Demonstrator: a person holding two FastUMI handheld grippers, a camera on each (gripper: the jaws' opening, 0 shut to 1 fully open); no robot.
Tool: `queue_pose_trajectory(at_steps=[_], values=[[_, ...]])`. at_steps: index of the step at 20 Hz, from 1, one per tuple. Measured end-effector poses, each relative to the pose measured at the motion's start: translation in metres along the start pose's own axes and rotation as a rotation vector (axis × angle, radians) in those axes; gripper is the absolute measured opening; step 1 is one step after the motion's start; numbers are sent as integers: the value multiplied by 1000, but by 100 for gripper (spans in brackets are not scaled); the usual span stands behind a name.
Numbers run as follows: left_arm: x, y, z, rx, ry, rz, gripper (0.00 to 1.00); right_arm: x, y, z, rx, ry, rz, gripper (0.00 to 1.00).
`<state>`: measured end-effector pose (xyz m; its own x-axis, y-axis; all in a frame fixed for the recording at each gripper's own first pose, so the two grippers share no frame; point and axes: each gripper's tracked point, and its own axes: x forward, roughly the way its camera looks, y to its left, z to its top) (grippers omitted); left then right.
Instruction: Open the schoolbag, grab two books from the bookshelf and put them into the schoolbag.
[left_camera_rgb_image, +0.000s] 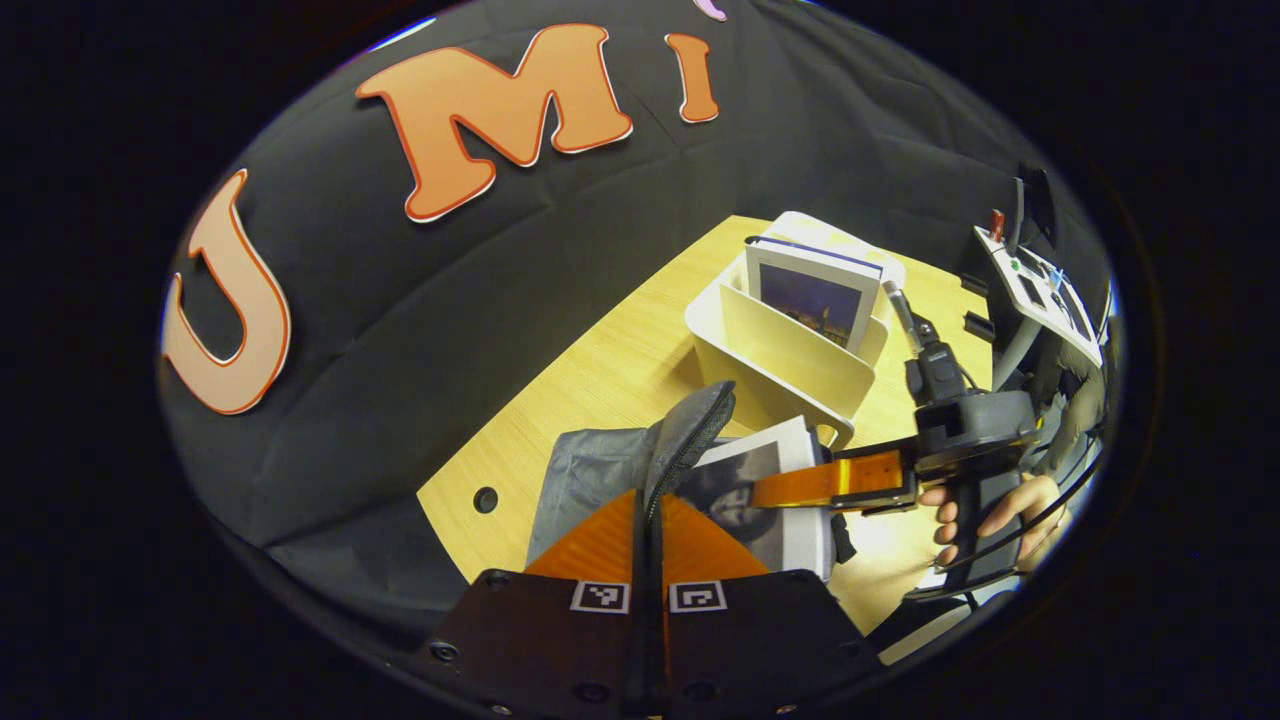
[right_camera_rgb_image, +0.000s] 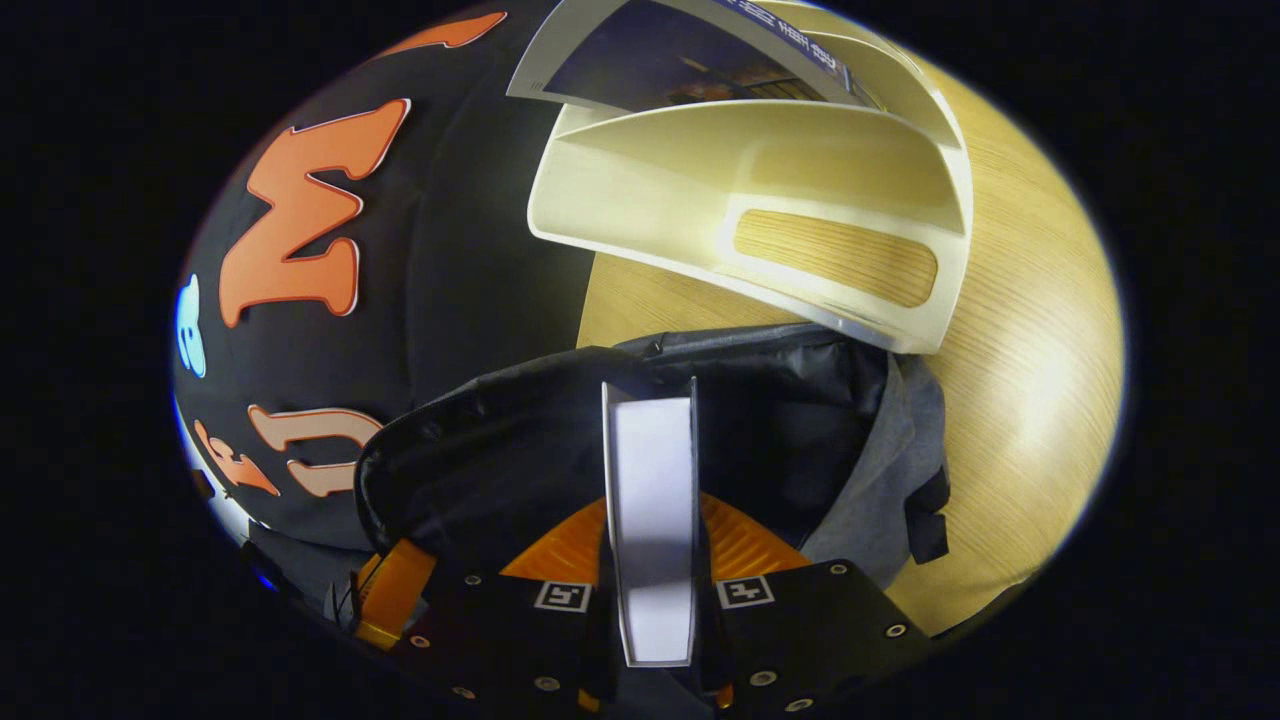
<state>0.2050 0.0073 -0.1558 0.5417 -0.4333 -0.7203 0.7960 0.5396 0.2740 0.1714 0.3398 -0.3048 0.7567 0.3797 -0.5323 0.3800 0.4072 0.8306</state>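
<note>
Wooden table (right_camera_rgb_image: 1030, 400) is carrying the cream bookshelf (right_camera_rgb_image: 760, 190), where one book (left_camera_rgb_image: 815, 300) is waiting, and just beside it the grey schoolbag (right_camera_rgb_image: 500, 440), already open. Left claw (left_camera_rgb_image: 648, 540) is pinching the schoolbag's zippered flap (left_camera_rgb_image: 690, 430), holding the mouth wide. Right claw (right_camera_rgb_image: 650, 560) is clamping a white book (right_camera_rgb_image: 652, 470) edge-on, lowering it into the opening, so by my reckoning roughly half is remaining.

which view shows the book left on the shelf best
The left gripper view: the book stands upright in the white bookshelf with its dark cover facing the camera, whole and unobstructed. In the right gripper view only a cropped strip of that book peeks over the shelf's dividers at the top edge.
</note>
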Motion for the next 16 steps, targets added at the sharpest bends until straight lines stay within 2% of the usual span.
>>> queue_pose_trajectory(at_steps=[5,9,12,14,15,16], values=[[2,-7,1,-35,-4,-29,1,18,3,1,-11,-48,-30,31],[2,0,0,-48,-3,-12,1,27,11,-4,-54,-58,-59,33],[3,2,-5,-74,1,-18,0,19,2,-3,-67,-55,-134,38],[5,2,-10,-94,6,-27,1,13,-2,-5,-74,-40,-165,55],[5,1,-11,-103,8,-33,1,8,-5,-6,-72,-31,-184,81],[5,1,-12,-110,6,-35,1,4,-6,-5,-62,-24,-192,91]])
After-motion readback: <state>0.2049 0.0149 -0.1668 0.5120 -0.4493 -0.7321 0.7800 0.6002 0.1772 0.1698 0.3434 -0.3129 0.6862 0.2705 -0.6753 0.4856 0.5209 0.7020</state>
